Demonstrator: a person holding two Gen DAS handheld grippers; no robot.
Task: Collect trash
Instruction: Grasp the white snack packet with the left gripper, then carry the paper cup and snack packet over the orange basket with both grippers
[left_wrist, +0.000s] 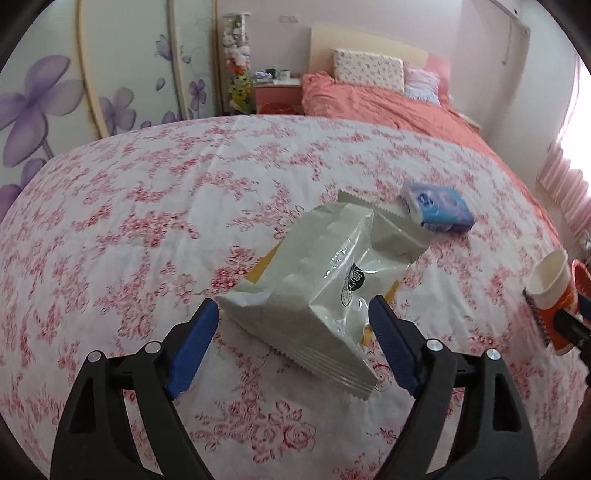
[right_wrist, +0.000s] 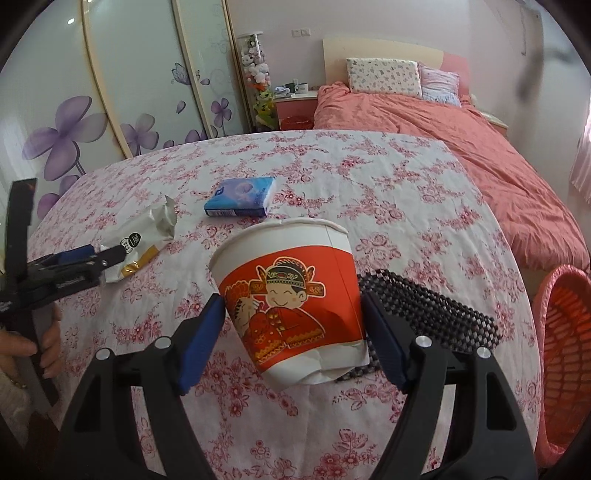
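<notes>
the left claw (left_wrist: 293, 345) stands wide apart over a crinkled white wrapper (left_wrist: 317, 291) lying on the desk's flowered cloth (left_wrist: 147, 206); its blue pads (left_wrist: 194, 350) flank the wrapper's near end without pressing it. the right claw (right_wrist: 291, 334) is clamped on a tilted red and white paper cup (right_wrist: 295, 306), held clear of the cloth above a dark mesh mat (right_wrist: 436, 314). a blue tissue pack (right_wrist: 242, 197) lies further back on the desk. a red basket (right_wrist: 565, 354) stands beside the desk at right.
</notes>
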